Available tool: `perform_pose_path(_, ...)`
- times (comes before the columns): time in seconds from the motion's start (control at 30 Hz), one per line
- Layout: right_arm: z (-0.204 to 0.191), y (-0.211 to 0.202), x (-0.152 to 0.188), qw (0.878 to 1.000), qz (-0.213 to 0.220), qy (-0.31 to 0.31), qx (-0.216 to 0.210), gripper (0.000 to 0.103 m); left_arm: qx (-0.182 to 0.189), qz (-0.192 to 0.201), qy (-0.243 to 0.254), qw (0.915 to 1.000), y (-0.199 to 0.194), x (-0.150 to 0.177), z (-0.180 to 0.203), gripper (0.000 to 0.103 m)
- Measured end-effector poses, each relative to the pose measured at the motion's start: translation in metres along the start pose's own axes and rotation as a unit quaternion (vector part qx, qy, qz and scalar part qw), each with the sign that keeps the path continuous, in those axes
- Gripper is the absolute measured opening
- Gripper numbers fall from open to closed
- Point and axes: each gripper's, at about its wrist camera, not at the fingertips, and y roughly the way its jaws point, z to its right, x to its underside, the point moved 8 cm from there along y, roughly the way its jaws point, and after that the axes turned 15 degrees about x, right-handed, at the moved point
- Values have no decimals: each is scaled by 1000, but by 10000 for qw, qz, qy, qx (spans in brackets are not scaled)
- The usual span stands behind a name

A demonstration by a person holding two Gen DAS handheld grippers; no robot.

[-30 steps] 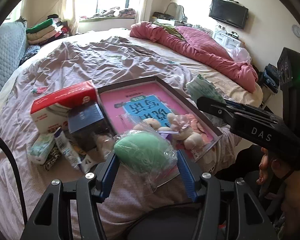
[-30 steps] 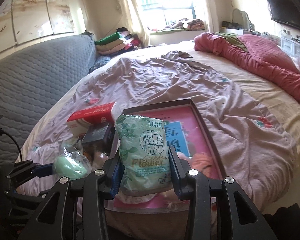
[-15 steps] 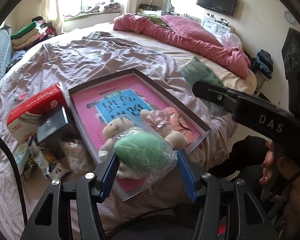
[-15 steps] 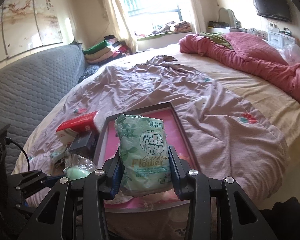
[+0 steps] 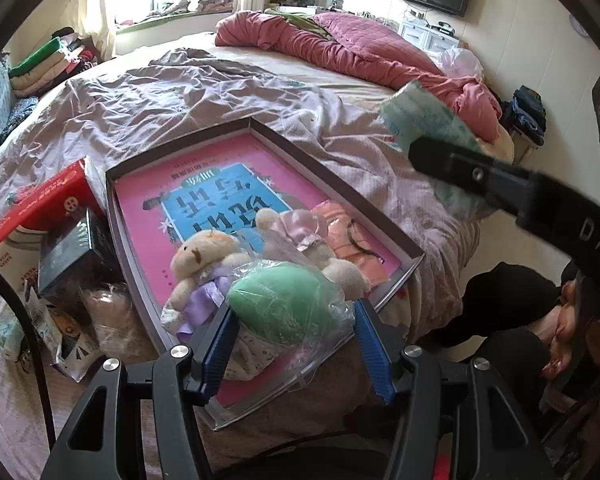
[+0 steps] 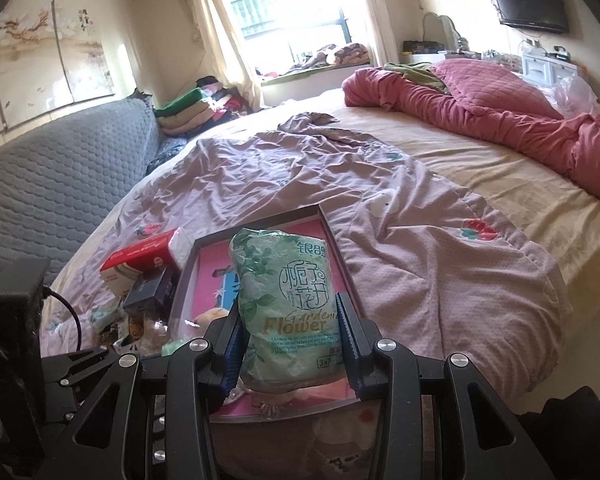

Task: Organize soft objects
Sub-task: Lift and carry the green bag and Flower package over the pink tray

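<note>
The green sponge (image 5: pixel 288 304), sealed in a clear plastic bag, sits clenched between the blue pads of the left tool (image 5: pixel 296 344), held over the near end of the shallow box (image 5: pixel 380 216) that lies on the bed (image 5: pixel 180 92). Just beyond it, inside the box, lie two small plush bears in a clear bag: one with a purple bow (image 5: pixel 204 264) and one with a pale pink bow (image 5: pixel 300 232), side by side on the pink lining.

The right tool (image 6: pixel 290 340) grips a pale green tissue pack (image 6: pixel 288 304) upright, its pads pressing the lower sides, above the same box (image 6: pixel 332 240). From the left side that pack (image 5: pixel 424 120) shows over the right edge of the box, well apart from the sponge.

Left of the box a red and white carton (image 5: pixel 40 208) and a dark box (image 5: pixel 72 248) lie on the wrinkled mauve sheet (image 5: pixel 140 100), with small packets (image 5: pixel 60 332) near them. A pink quilt (image 5: pixel 360 48) is heaped at the far side of the bed. A hand (image 5: pixel 564 320) shows at the right edge.
</note>
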Motion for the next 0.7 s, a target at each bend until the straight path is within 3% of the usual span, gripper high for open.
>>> perform_pose_path(0.27,1,5,4,10000,-62,-9,-15,43,-92,-46,47,9999,11,3,-8,58)
perform_pose_path(0.7,0,30,8,9994,-264,-96,204,43,119,-56,-48,9999,25,7,-23,58)
